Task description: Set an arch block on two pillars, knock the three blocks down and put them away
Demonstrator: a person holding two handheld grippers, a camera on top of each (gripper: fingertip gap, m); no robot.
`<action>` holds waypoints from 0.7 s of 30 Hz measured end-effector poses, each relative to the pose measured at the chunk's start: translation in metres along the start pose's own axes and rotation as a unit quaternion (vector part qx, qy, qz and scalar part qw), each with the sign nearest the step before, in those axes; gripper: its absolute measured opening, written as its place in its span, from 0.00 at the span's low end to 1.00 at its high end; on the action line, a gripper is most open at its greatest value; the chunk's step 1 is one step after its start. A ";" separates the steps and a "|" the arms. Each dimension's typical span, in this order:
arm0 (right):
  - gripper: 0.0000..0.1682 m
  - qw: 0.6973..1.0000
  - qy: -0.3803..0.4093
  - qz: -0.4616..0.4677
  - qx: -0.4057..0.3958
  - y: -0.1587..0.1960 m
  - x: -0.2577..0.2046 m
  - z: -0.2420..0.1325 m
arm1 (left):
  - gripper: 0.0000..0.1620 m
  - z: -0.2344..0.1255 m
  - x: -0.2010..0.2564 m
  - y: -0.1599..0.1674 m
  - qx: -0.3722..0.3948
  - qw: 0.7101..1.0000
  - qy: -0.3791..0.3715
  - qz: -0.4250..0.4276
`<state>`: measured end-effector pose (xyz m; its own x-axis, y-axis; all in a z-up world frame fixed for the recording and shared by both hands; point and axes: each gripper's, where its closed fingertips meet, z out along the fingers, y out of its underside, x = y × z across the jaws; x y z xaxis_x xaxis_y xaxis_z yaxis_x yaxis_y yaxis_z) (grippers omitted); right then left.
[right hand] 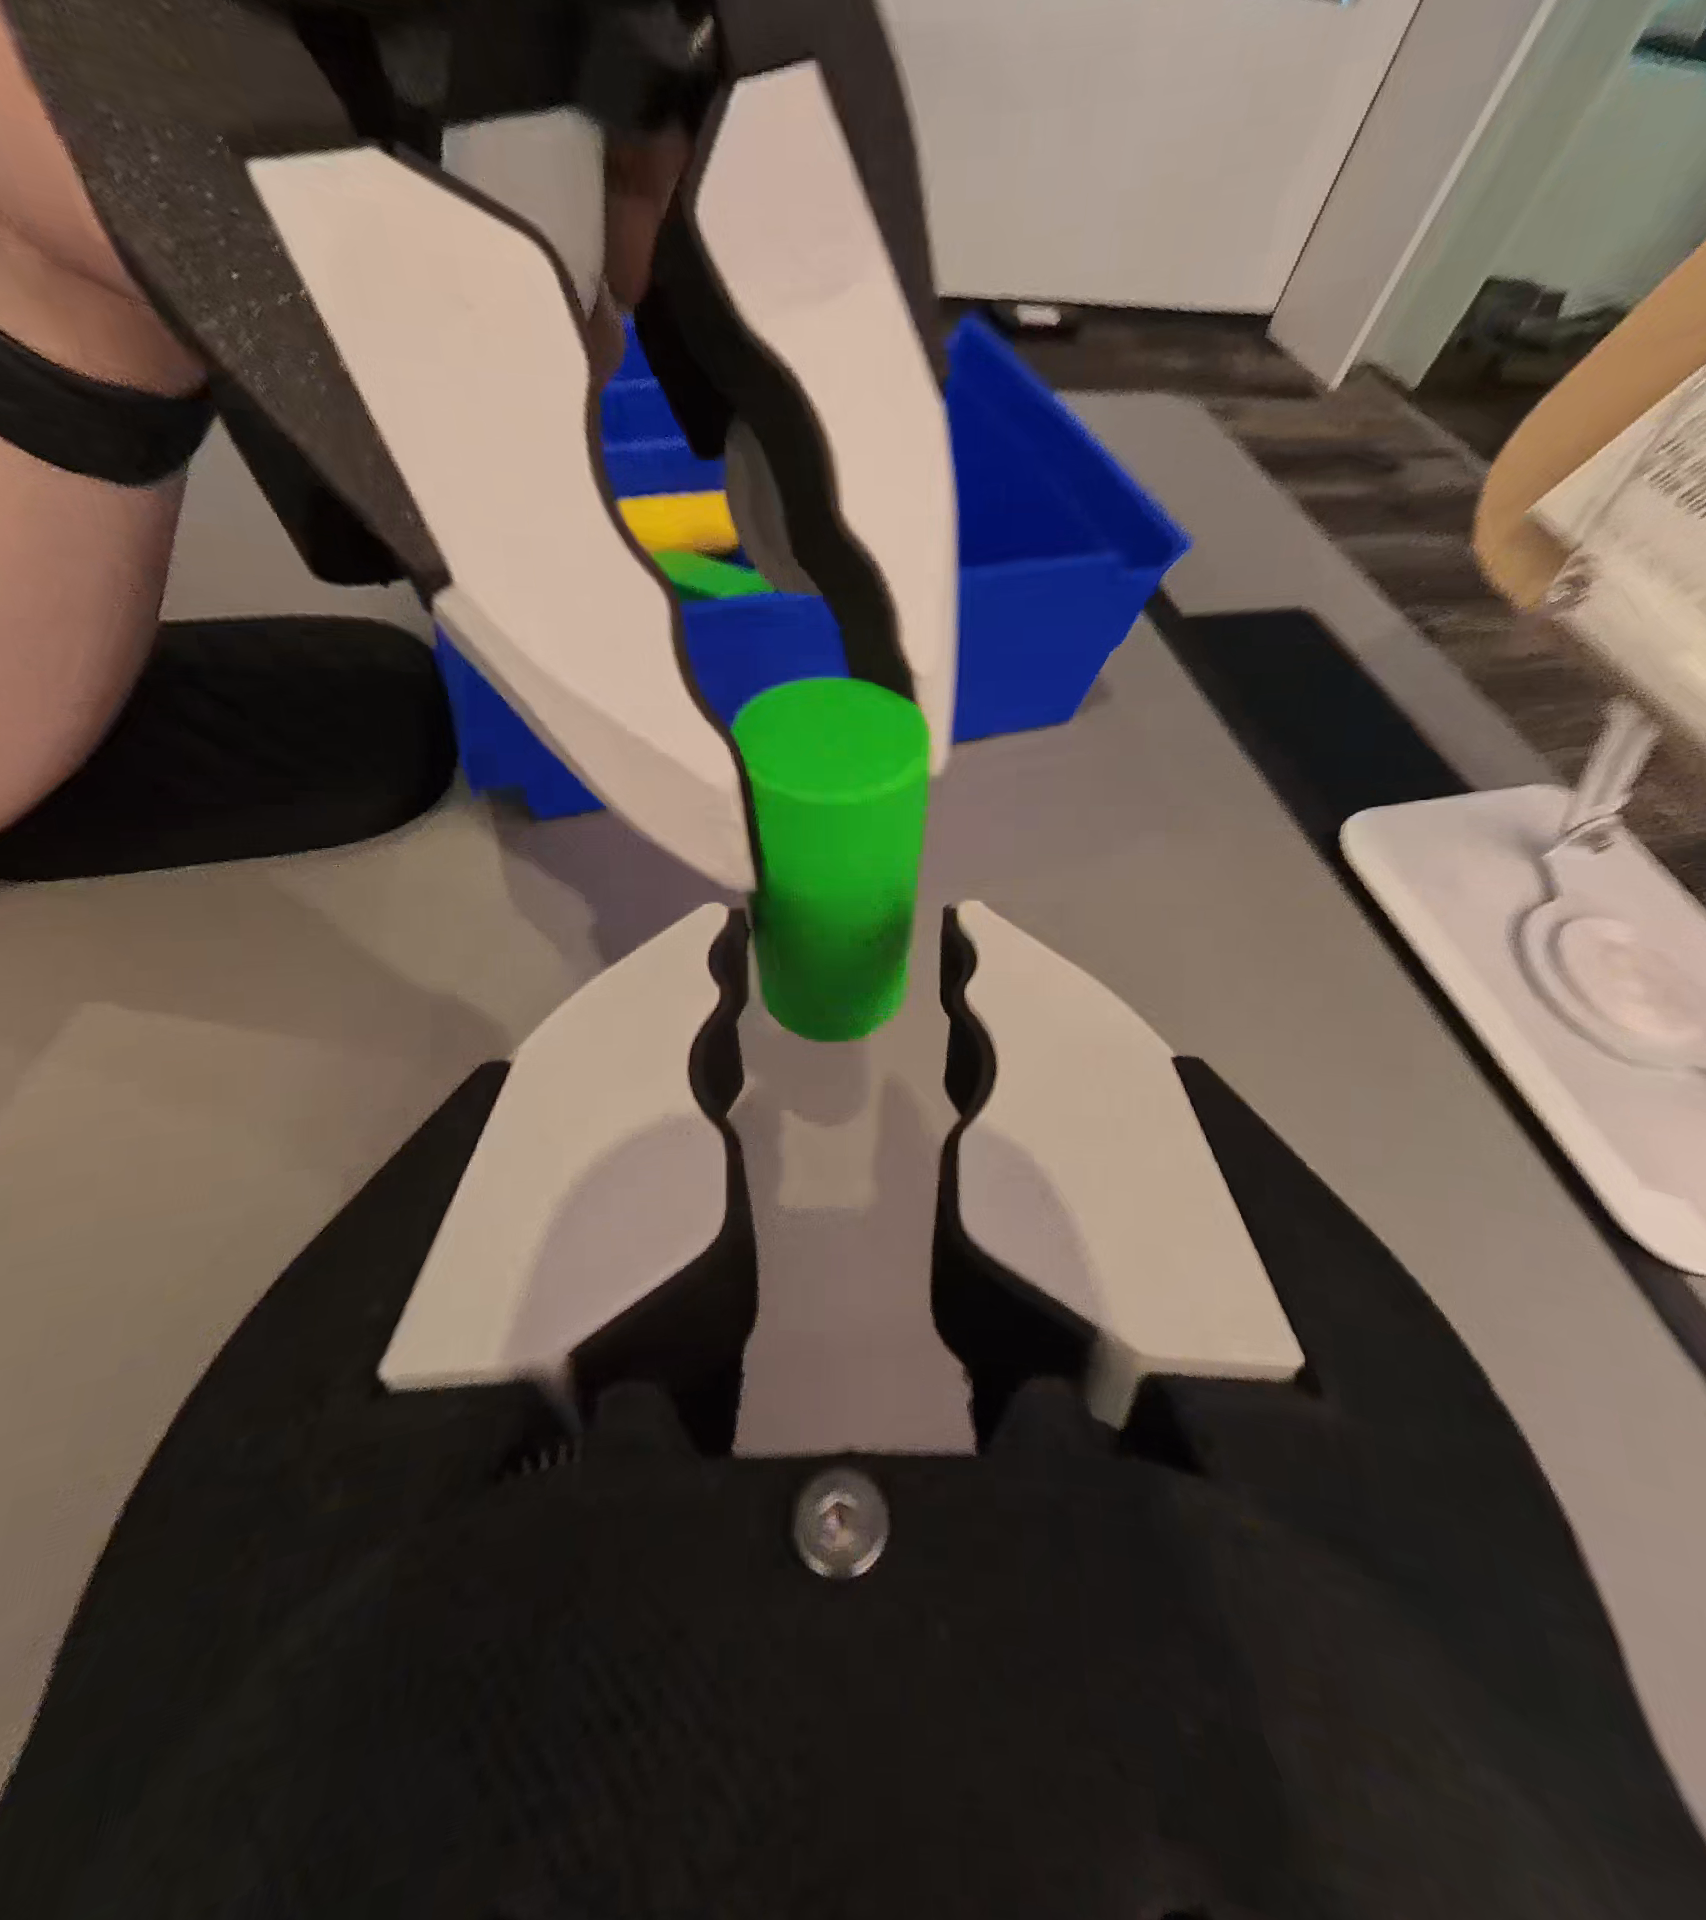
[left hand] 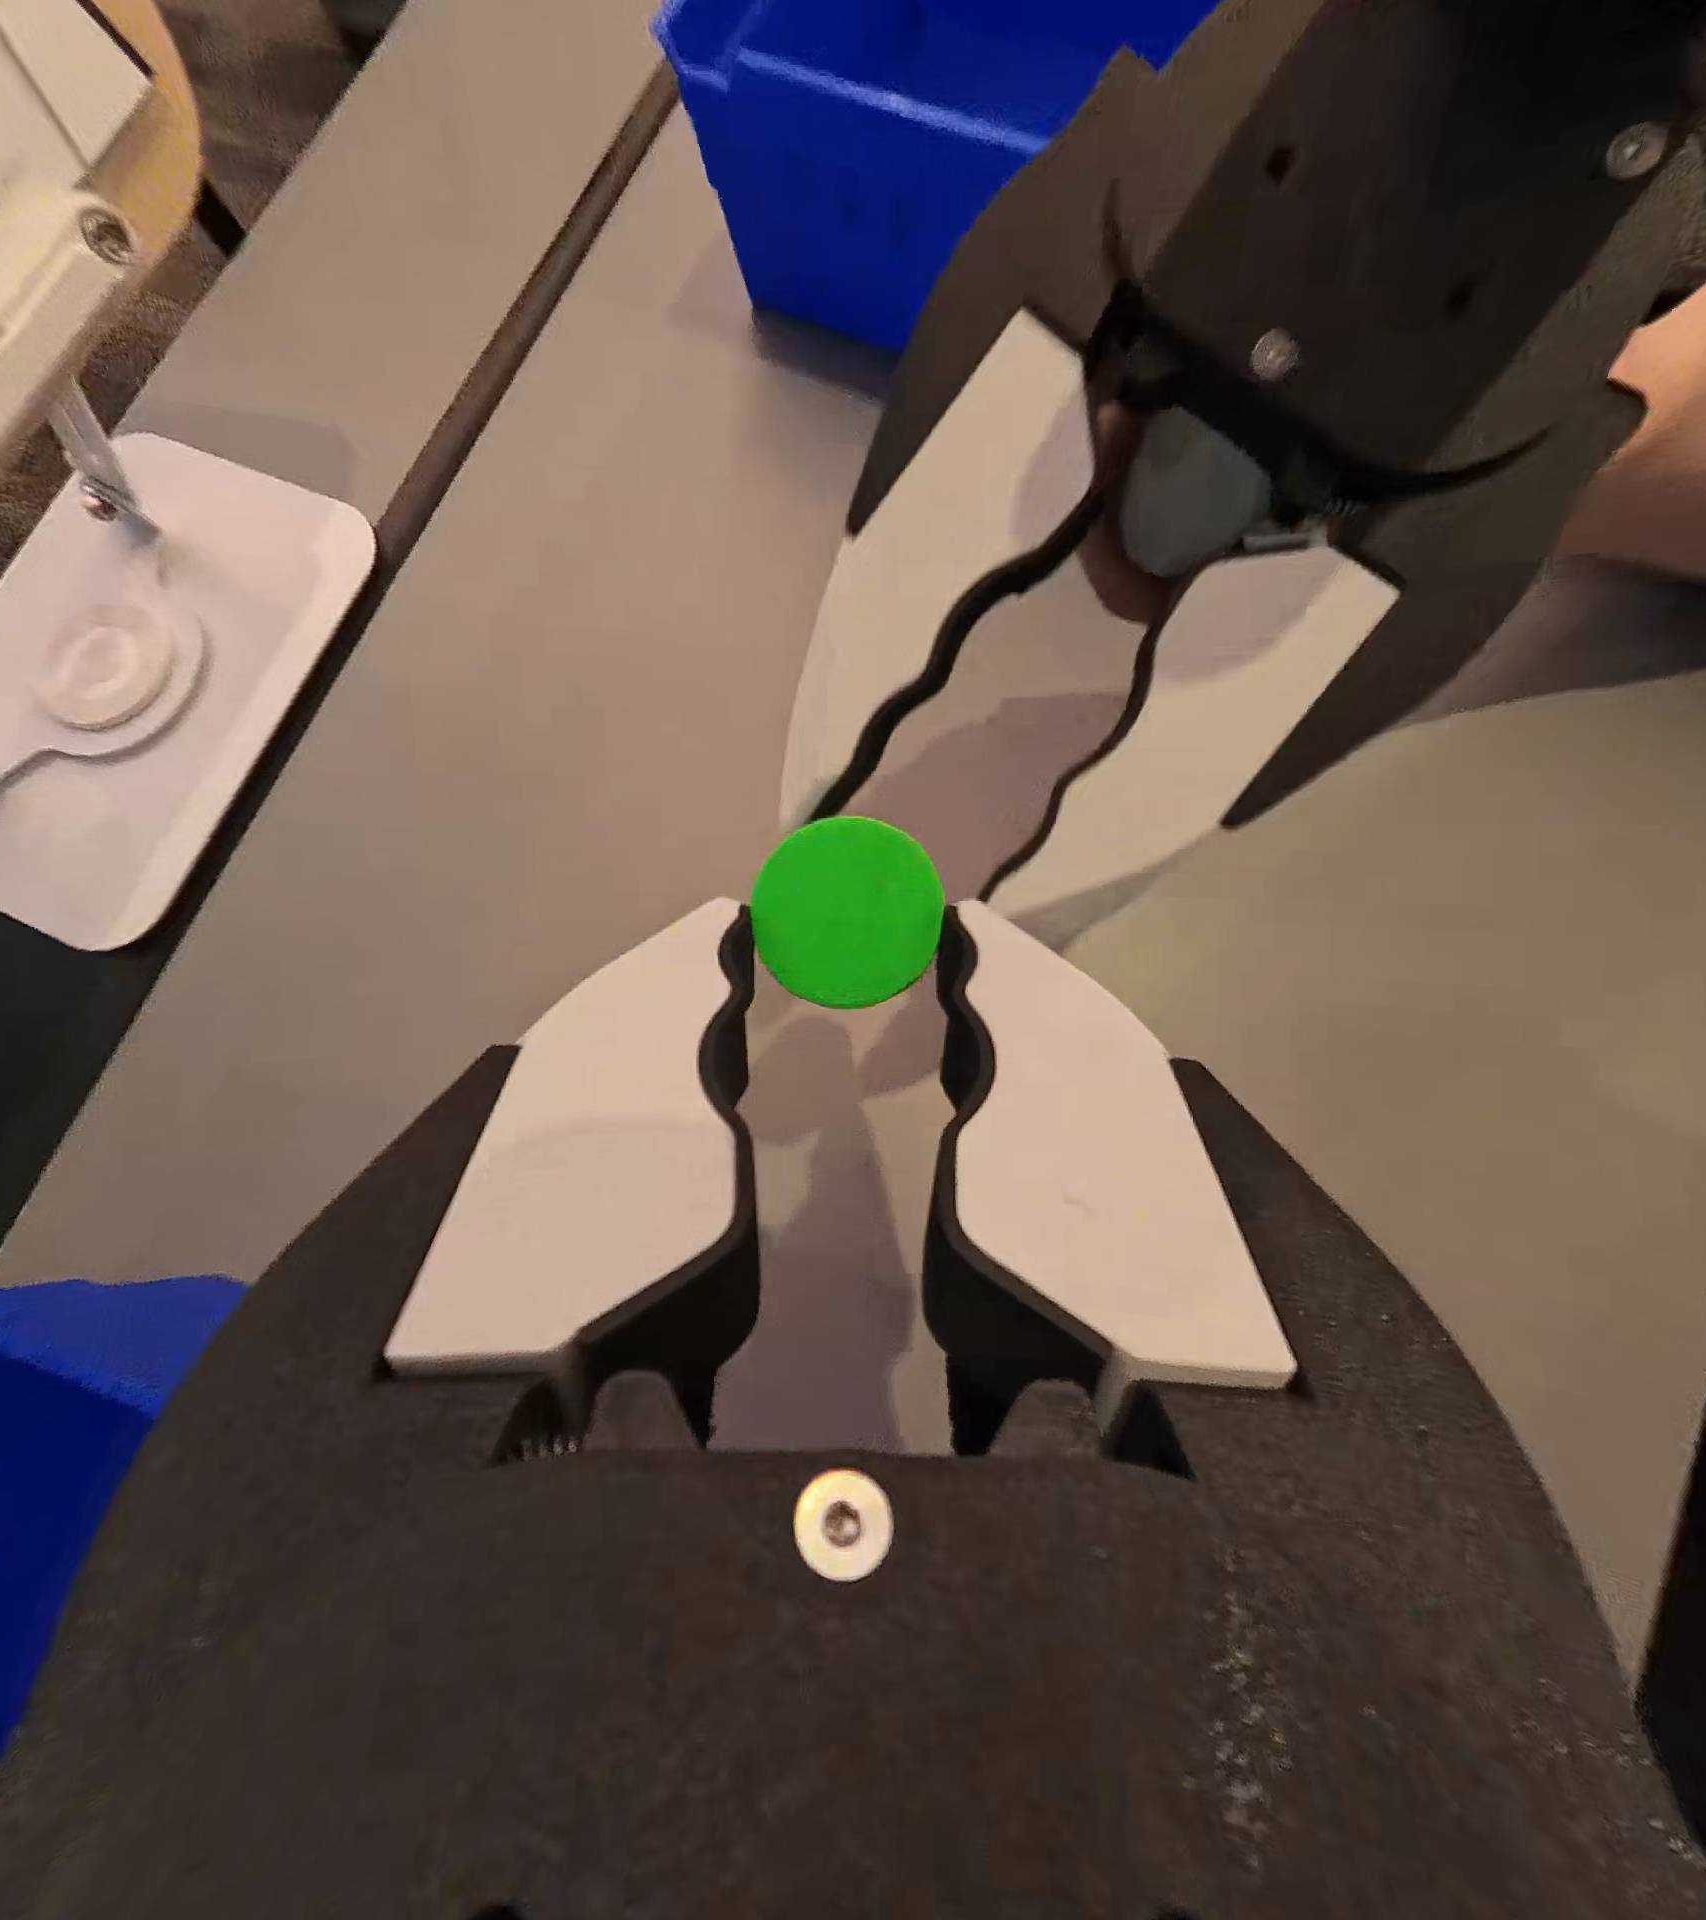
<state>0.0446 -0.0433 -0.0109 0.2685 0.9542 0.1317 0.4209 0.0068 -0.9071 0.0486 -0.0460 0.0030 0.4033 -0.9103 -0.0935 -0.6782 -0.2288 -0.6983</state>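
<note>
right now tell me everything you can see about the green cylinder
The green cylinder is a plain, bright green, matte block, plastic or painted wood by its look, with flat round ends and no markings. It stands roughly upright over the grey table; whether its base touches the table is unclear. The left gripper comes from above with its jaws closed on the cylinder's upper sides. The right gripper sits level with the lower half, jaws open, one beside each side. A blue bin is behind it.

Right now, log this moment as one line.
left gripper: shut on green cylinder block, upright | right gripper: open beside it | blue plastic bin: behind
</note>
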 end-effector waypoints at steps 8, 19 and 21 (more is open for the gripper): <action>0.19 0.998 0.033 0.034 -0.028 0.052 0.026 0.030 | 0.25 0.005 -0.035 0.021 -0.030 0.997 -0.037 -0.057; 0.19 0.981 0.123 0.116 -0.099 0.129 0.084 0.054 | 0.24 -0.119 -0.126 0.211 -0.187 0.909 -0.188 -0.323; 0.19 0.981 0.118 0.119 -0.097 0.129 0.084 0.054 | 0.25 -0.125 -0.119 0.238 -0.232 0.892 -0.180 -0.344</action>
<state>0.0752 0.0535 -0.1386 0.5617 0.8266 0.0354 0.4739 -0.2864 -0.8327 -0.2377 -0.0348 -0.0633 0.9365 -0.3489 -0.0359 -0.3417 -0.8847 -0.3170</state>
